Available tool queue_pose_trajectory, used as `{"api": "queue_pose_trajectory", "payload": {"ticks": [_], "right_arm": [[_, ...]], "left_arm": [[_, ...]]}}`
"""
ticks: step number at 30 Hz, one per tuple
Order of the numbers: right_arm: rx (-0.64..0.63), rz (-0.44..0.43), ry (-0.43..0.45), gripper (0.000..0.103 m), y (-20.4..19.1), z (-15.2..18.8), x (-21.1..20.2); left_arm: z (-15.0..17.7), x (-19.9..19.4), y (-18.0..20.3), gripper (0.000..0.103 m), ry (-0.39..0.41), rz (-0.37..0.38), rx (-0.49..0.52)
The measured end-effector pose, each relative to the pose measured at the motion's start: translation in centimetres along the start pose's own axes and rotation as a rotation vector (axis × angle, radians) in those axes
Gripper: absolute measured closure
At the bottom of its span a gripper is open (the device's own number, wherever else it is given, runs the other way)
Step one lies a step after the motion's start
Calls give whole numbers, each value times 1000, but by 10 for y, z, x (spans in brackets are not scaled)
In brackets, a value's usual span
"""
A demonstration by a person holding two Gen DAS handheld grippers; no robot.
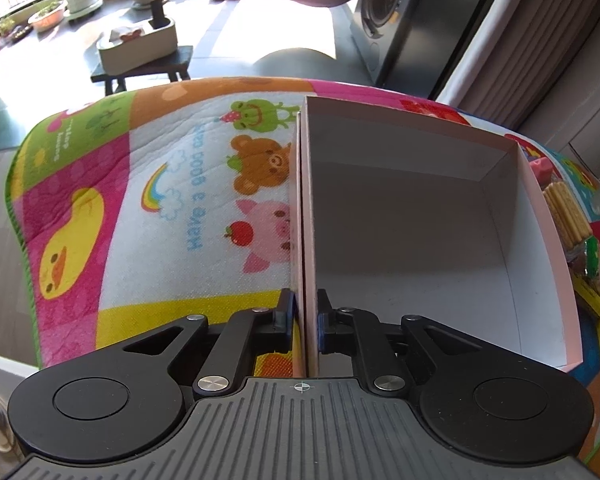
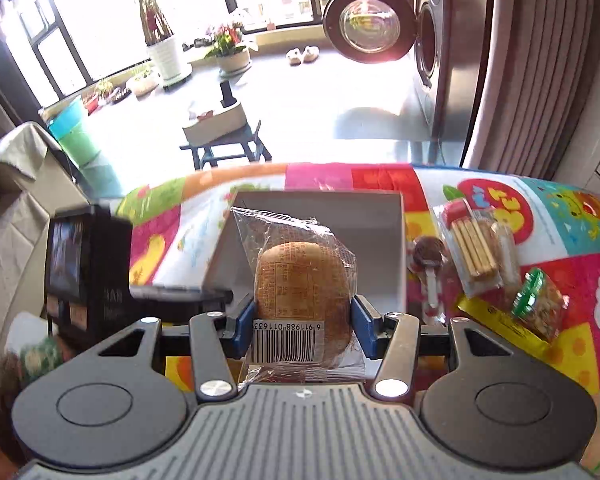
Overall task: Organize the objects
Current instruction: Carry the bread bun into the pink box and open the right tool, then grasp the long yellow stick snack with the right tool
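While left gripper [image 1: 304,324] jaws pinch box [image 1: 400,216] wall, right gripper [image 2: 305,320] jaws clamp wrapped bun [image 2: 304,280]

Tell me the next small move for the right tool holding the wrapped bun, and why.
Probably carry the bun forward over the box and open the right tool to drop it in. The box is empty and the left tool is clamped on its near wall, steadying it, while other snacks wait on the mat.
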State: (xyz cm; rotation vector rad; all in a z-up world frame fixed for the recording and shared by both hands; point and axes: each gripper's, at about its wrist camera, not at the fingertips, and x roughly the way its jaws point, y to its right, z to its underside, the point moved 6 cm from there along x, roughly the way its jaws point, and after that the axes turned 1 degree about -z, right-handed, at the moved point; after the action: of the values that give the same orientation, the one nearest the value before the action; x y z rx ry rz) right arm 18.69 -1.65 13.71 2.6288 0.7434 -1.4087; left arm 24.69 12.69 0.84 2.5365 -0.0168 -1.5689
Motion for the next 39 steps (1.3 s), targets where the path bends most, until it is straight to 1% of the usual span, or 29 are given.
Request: {"api": "queue_pose_trajectory", "payload": {"ticks": [1, 2, 3, 5, 6, 7, 8, 10, 11, 12, 14, 16, 20, 24, 26, 29, 32, 34, 35, 37, 38, 39], "right_arm": [[10, -20, 28, 54, -6, -9, 7], [-15, -16, 70, 54, -17, -18, 18], [-32, -16, 84, 53, -25, -23, 28], [-35, -45, 75, 52, -36, -26, 53], [-20, -27, 70, 50, -37, -25, 63], [5, -7, 53, 49, -35, -23, 70], [42, -7, 38, 49, -31, -20, 74], [97, -15, 50, 42, -18, -12, 67], [98, 1, 62, 33, -13, -8, 62], [83, 30, 76, 28, -6, -3, 55], [51, 71, 82, 26, 5, 4, 45], [44, 94, 73, 26, 22, 13, 34], [76, 118, 63, 25, 56, 26, 12], [87, 160, 84, 25, 104, 29, -16], [95, 188, 110, 25, 134, 23, -29], [108, 212, 162, 20, 183, 3, -49], [123, 231, 200, 18, 221, -14, -54], [109, 217, 173, 16, 235, -17, -43], [95, 201, 141, 16, 238, -14, -34], [63, 146, 61, 16, 235, -4, -13], [32, 105, 0, 16, 227, 8, 3], [-4, 80, -43, 16, 219, 18, 14]], "left_arm": [[0, 0, -1, 91, 0, 5, 3], [0, 0, -2, 91, 0, 8, 5], [0, 0, -3, 91, 0, 11, 6], [0, -1, -6, 90, 1, 17, 8], [0, -1, -7, 90, 1, 19, 8], [0, -1, -8, 90, 0, 22, 6], [0, -1, -8, 90, -1, 24, 6], [-1, -1, -9, 90, 1, 28, 7], [-1, -1, -9, 90, 1, 27, 5], [-1, -1, -10, 90, 1, 27, 1], [-1, -1, -9, 90, 0, 23, -7], [-1, -1, -9, 90, -1, 15, -11], [-2, -2, -7, 91, 0, -9, -28], [-1, -3, -5, 92, 13, -41, -45], [0, -4, -4, 93, 19, -62, -50], [0, -6, -1, 93, 32, -99, -52], [0, -9, 0, 93, 46, -124, -70], [1, -11, 0, 93, 49, -134, -85], [2, -11, 1, 93, 50, -140, -88], [2, -13, 3, 93, 48, -155, -84], [2, -13, 4, 93, 48, -162, -83], [2, -14, 5, 93, 47, -168, -83]]}}
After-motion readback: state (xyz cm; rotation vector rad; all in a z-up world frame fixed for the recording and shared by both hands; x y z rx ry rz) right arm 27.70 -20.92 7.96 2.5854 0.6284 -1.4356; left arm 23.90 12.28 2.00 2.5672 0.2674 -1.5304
